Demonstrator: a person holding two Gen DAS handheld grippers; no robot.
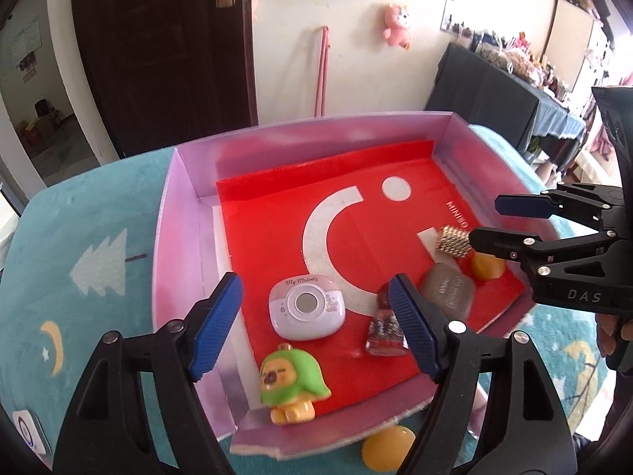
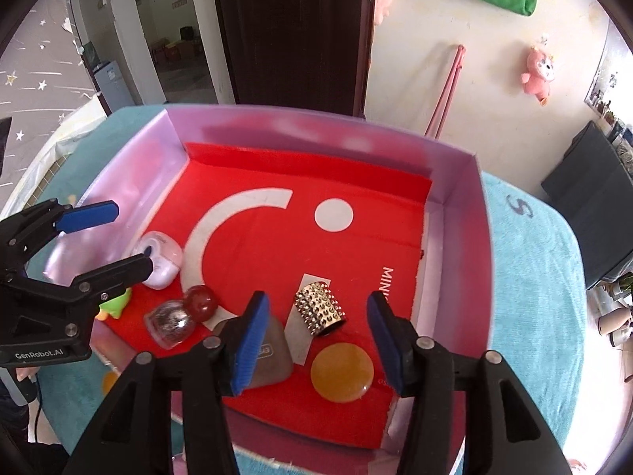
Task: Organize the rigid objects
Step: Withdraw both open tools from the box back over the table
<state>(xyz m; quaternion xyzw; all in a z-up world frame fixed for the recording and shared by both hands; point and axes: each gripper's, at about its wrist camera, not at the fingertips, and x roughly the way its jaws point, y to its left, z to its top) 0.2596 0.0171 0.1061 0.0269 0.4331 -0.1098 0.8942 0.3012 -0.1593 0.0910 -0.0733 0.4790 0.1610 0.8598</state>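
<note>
both tools — left (image 1: 316, 324), right (image 2: 318, 340) — gape empty over the seemingly pink box (image 1: 186, 213).

A pink plush toy (image 1: 397, 25) hangs on the wall beside a dark door (image 1: 166, 47), above the teal tablecloth (image 1: 91, 237).

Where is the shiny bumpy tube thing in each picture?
Left wrist view: the studded metal cylinder lies at the right of the pink box, on the red sheet, just above an orange disc.
Right wrist view: it lies low in the middle, tilted, just above that orange disc.
Shared landmark: the white dot printed on the red sheet.
</note>
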